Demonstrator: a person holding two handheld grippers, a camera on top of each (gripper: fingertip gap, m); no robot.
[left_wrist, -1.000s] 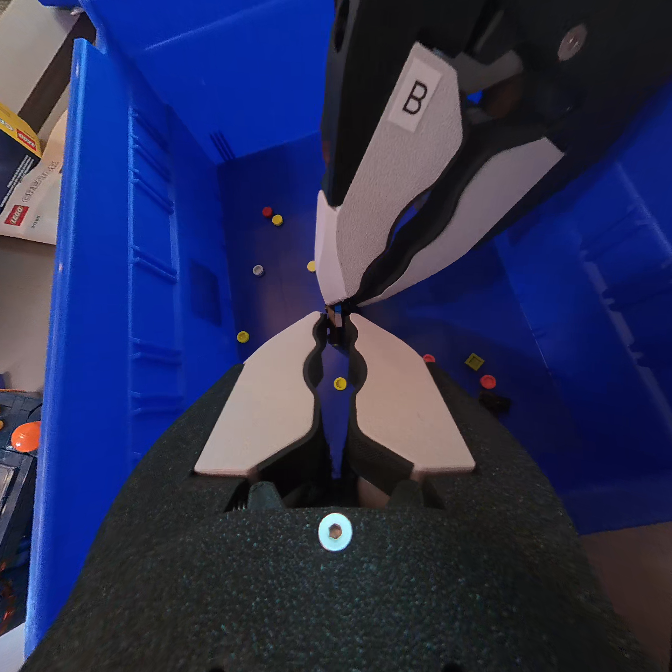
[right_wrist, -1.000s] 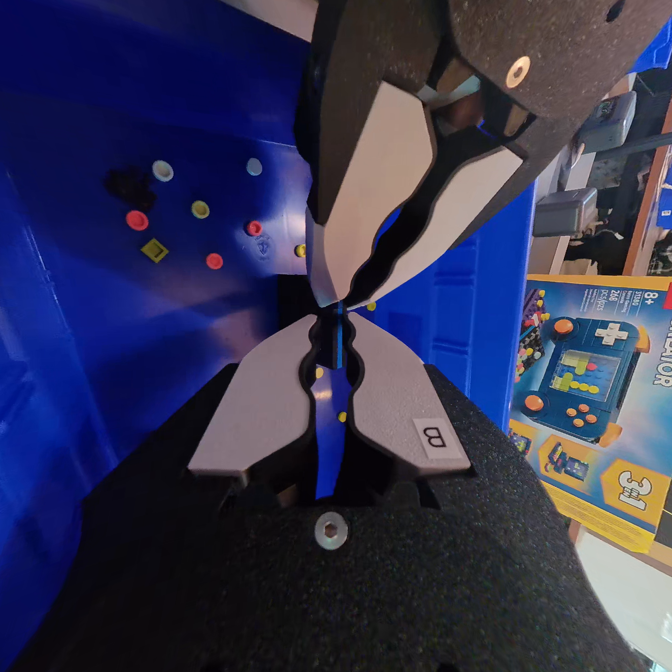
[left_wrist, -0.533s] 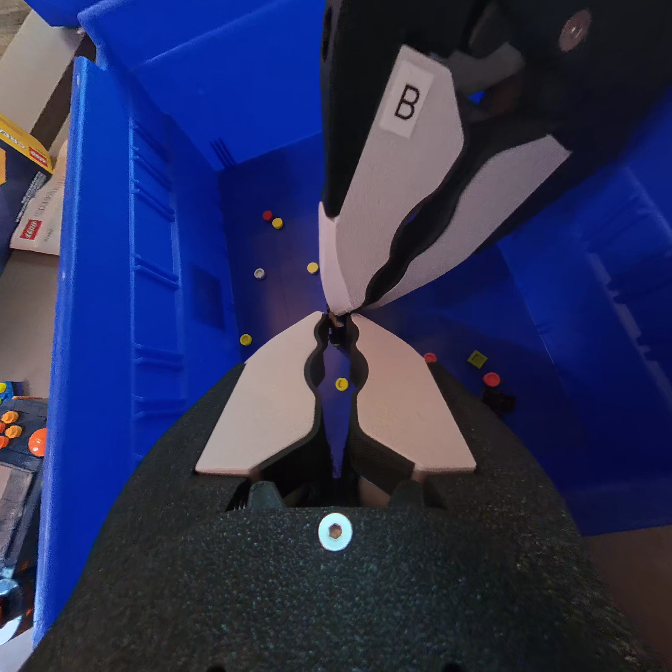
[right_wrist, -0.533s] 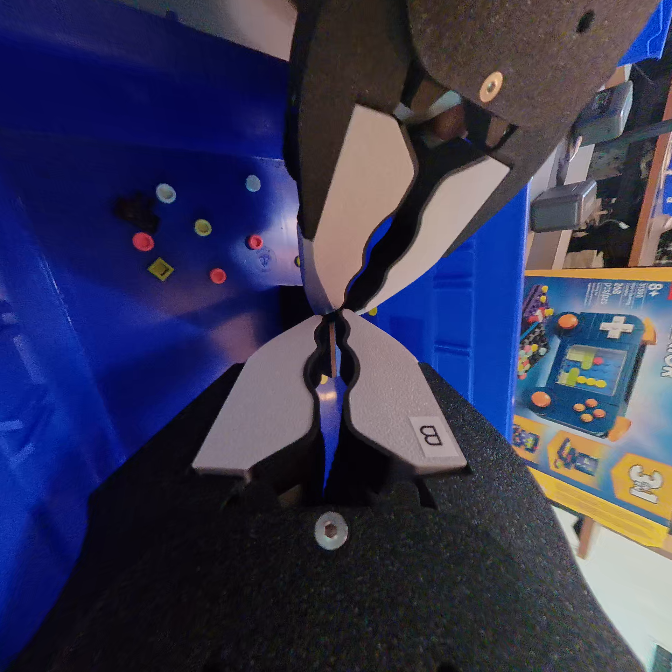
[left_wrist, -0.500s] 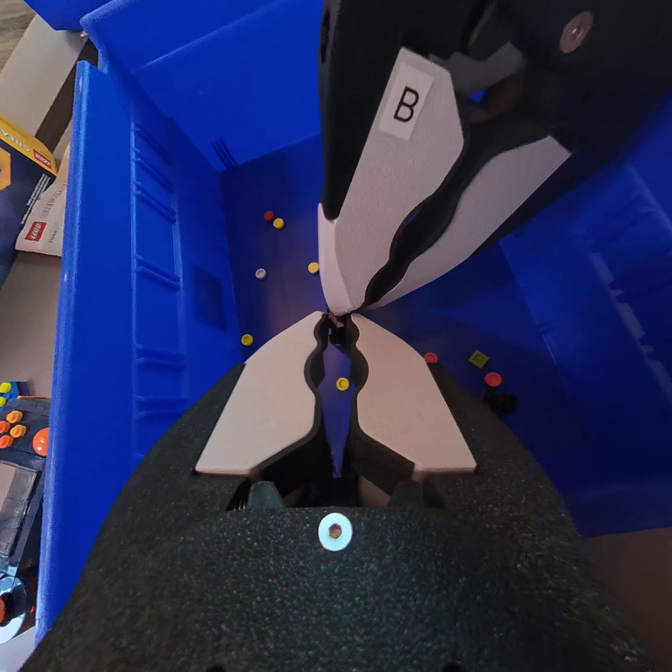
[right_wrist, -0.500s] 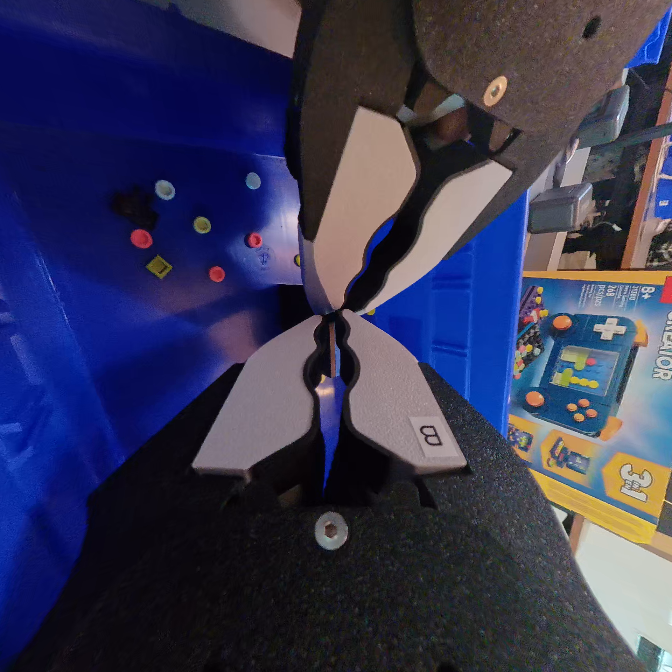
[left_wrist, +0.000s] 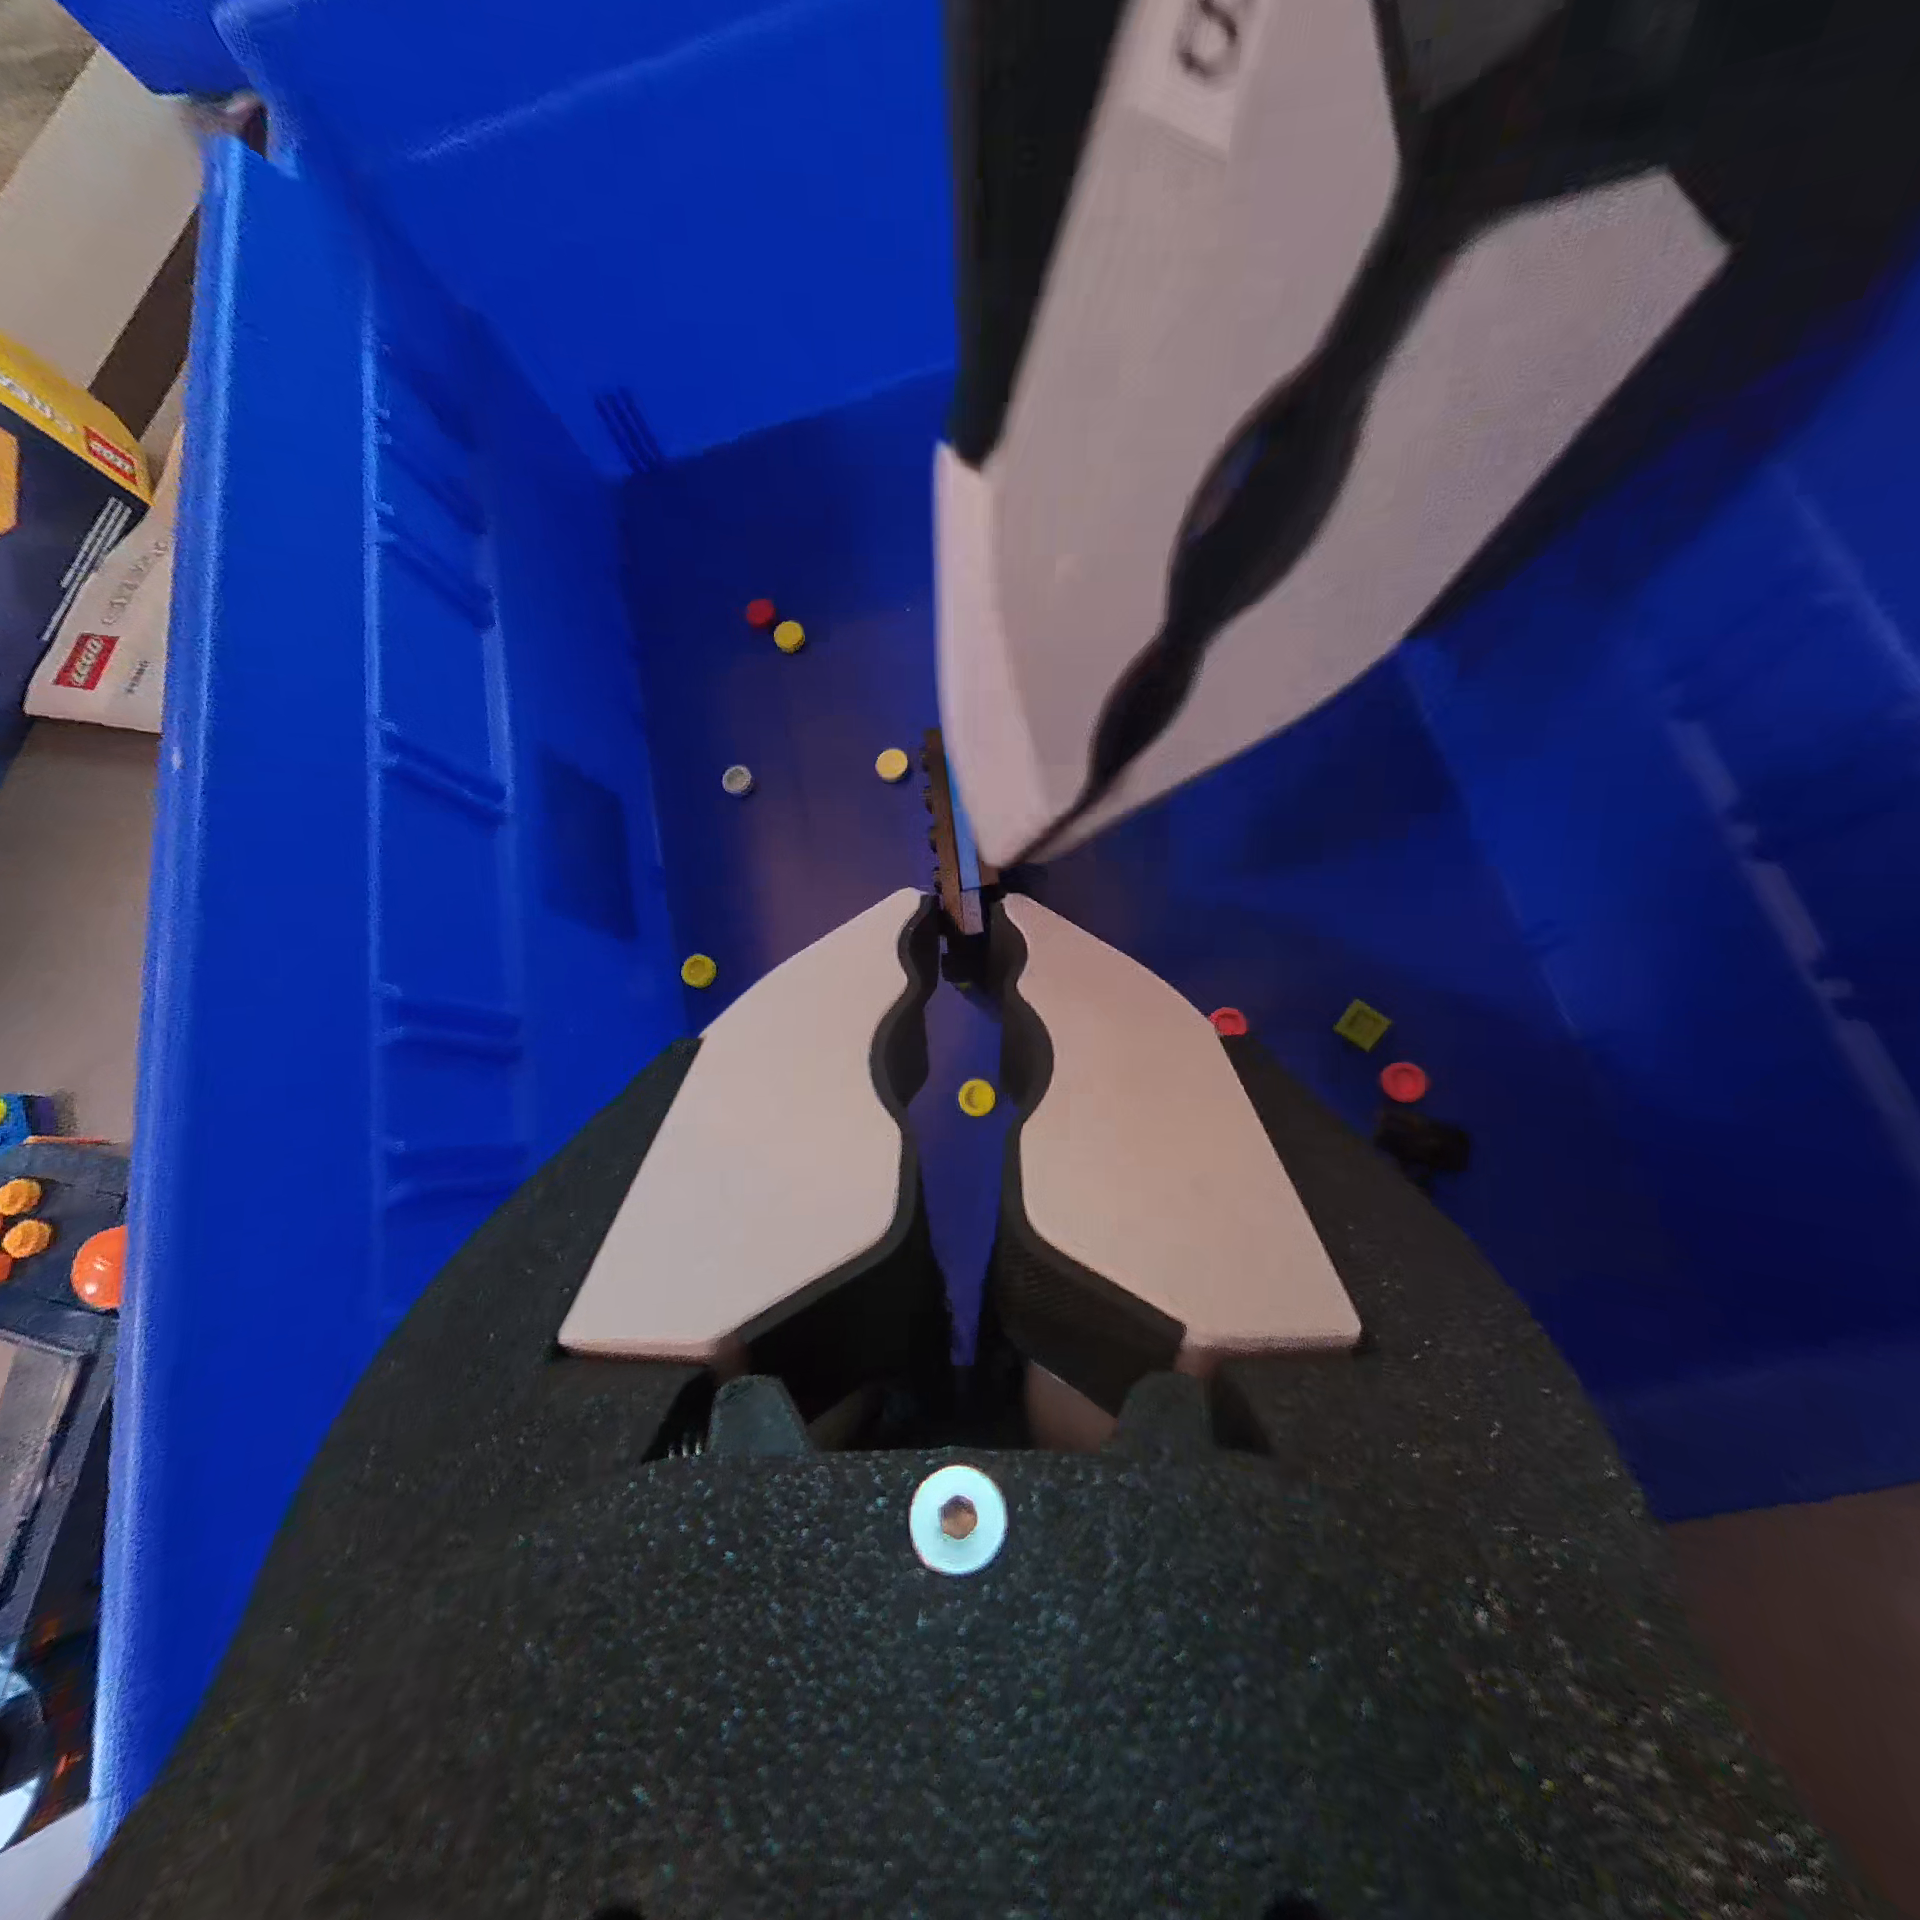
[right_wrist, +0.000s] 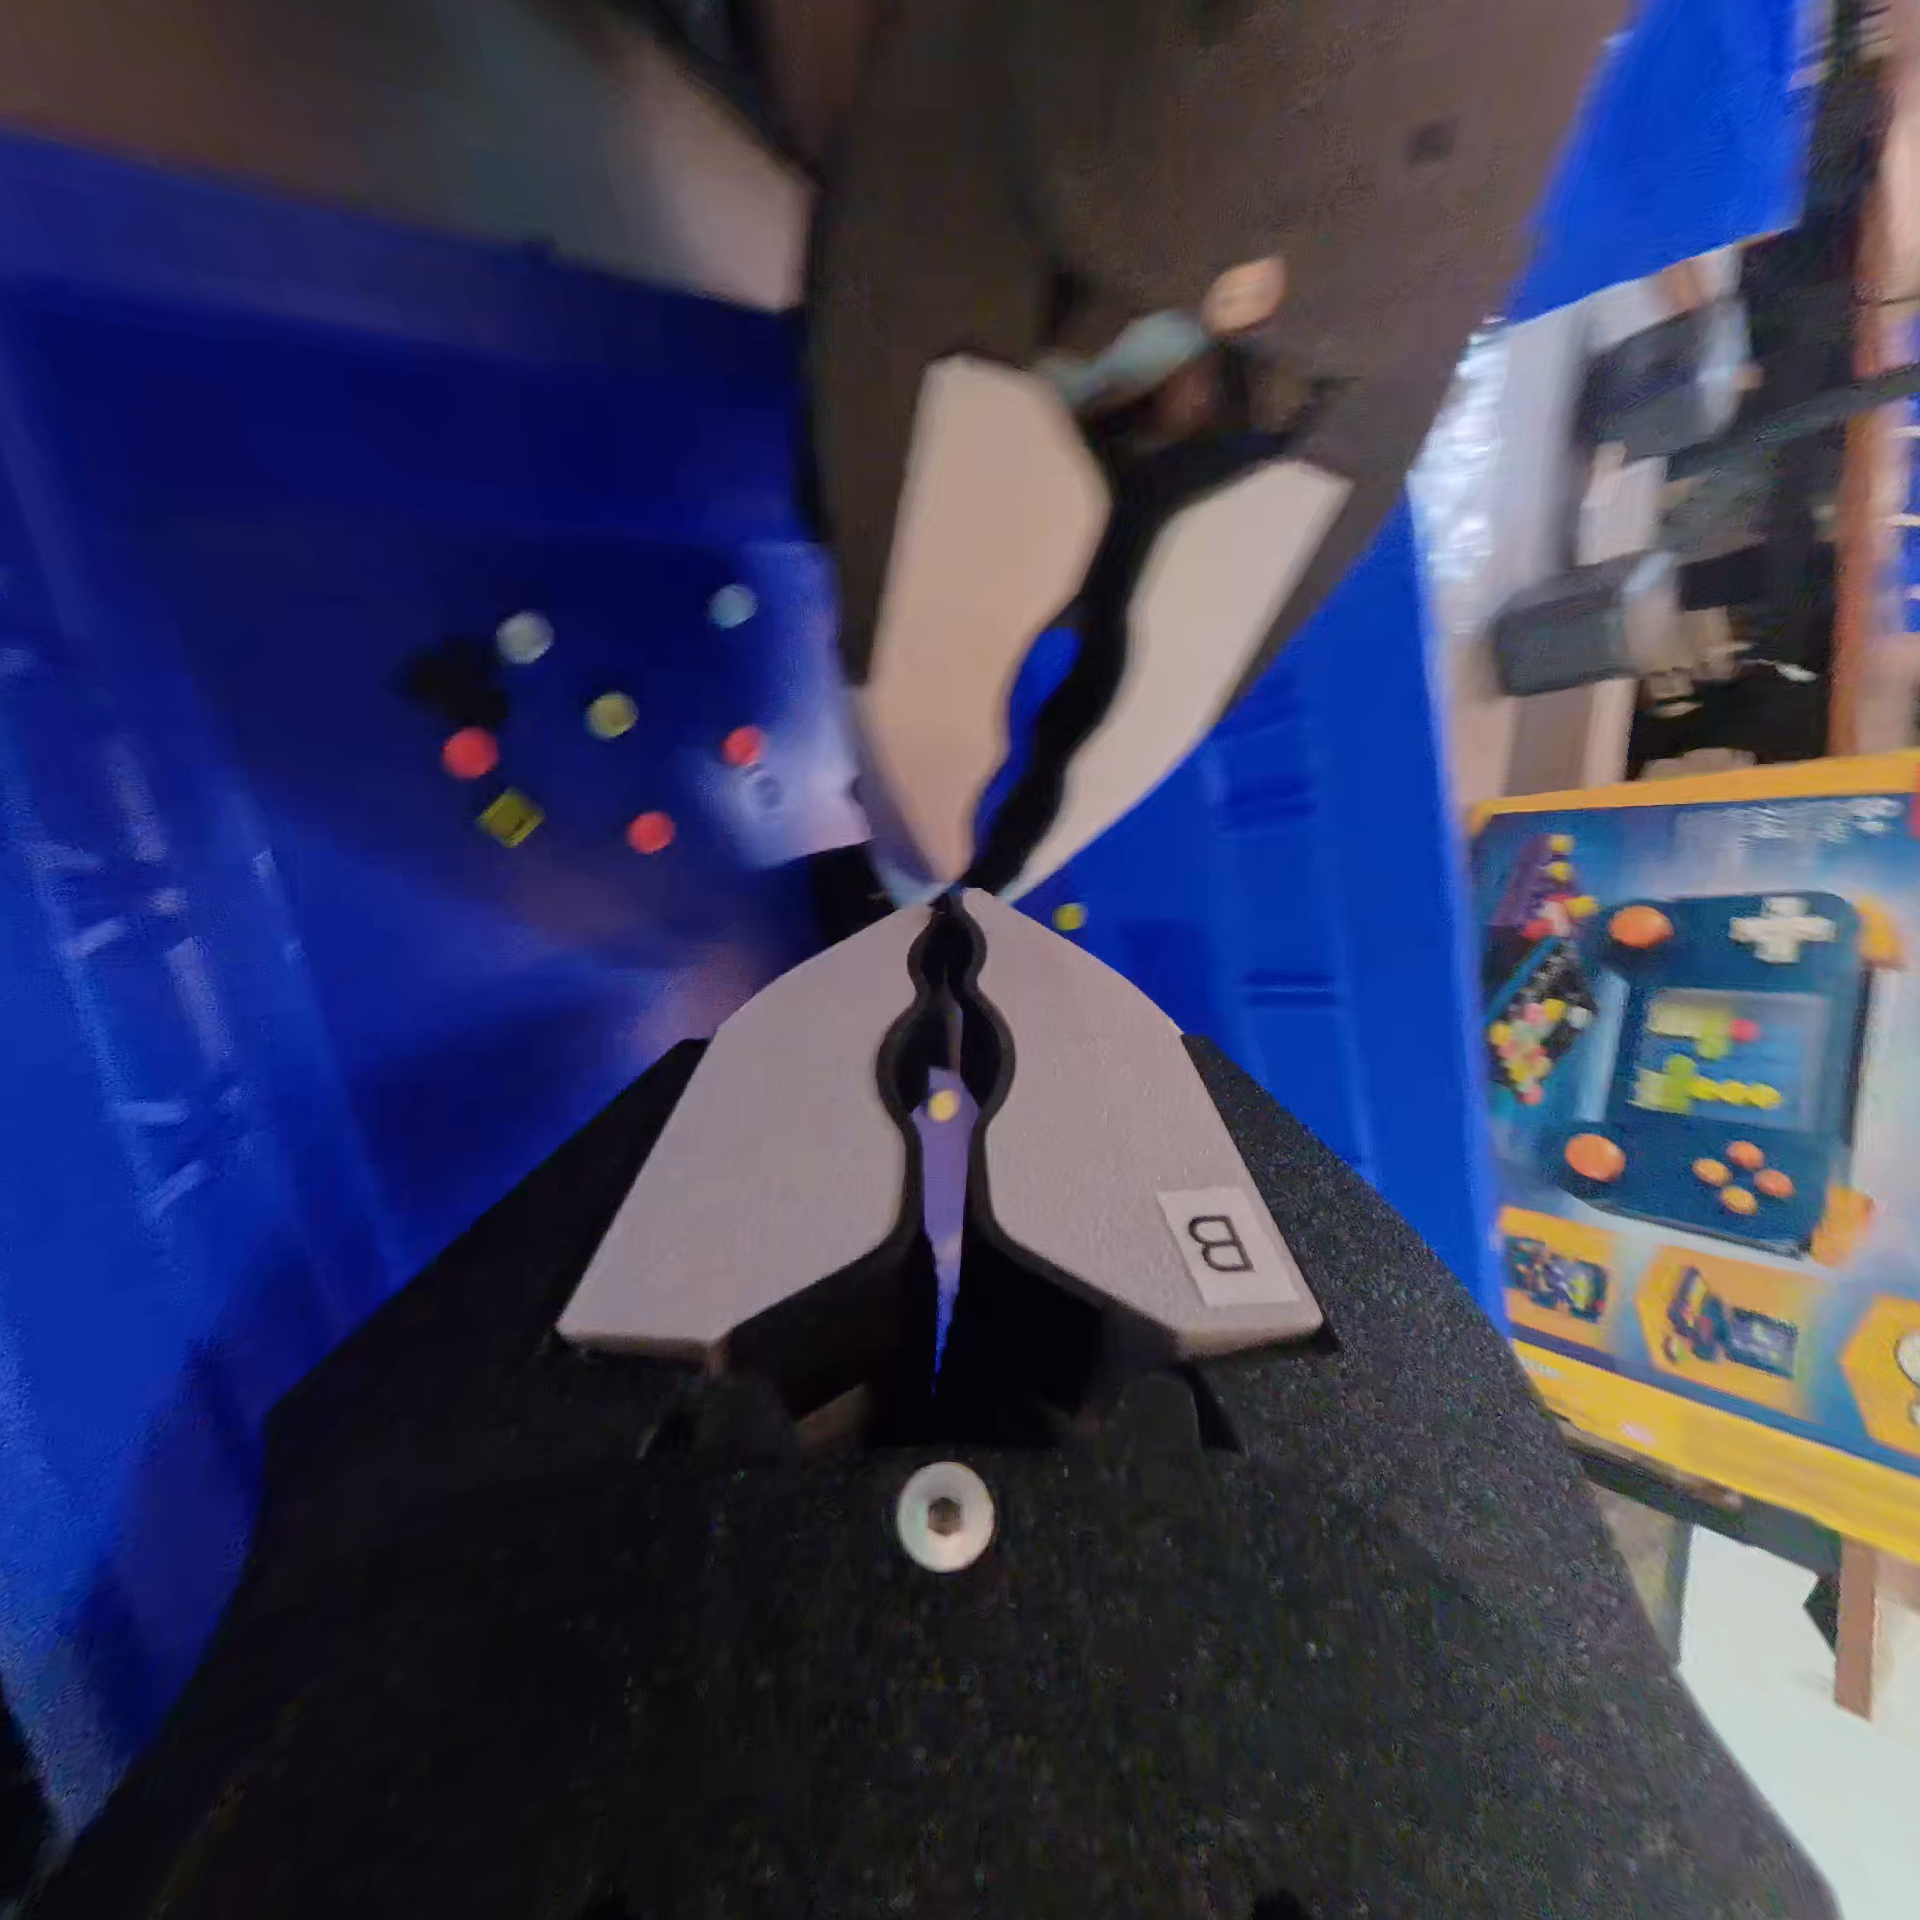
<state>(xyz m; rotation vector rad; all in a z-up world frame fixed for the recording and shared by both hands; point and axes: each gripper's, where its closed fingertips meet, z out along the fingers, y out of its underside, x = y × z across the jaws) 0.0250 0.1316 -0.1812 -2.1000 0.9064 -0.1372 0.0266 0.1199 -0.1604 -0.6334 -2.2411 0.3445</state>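
Left gripper (left_wrist: 961, 920) clenched on the lower end of a thin dark studded strip (left_wrist: 948, 821), held edge-on above the middle of the bin floor. Right gripper (right_wrist: 951, 914) meets it tip to tip, fingers drawn together; blur hides from me whether they pinch the strip. Below lie loose round studs (left_wrist: 975, 1096); the blue bin (left_wrist: 312, 831) walls stand close either side, with a toy box (right_wrist: 1714, 1091) past the right wall.
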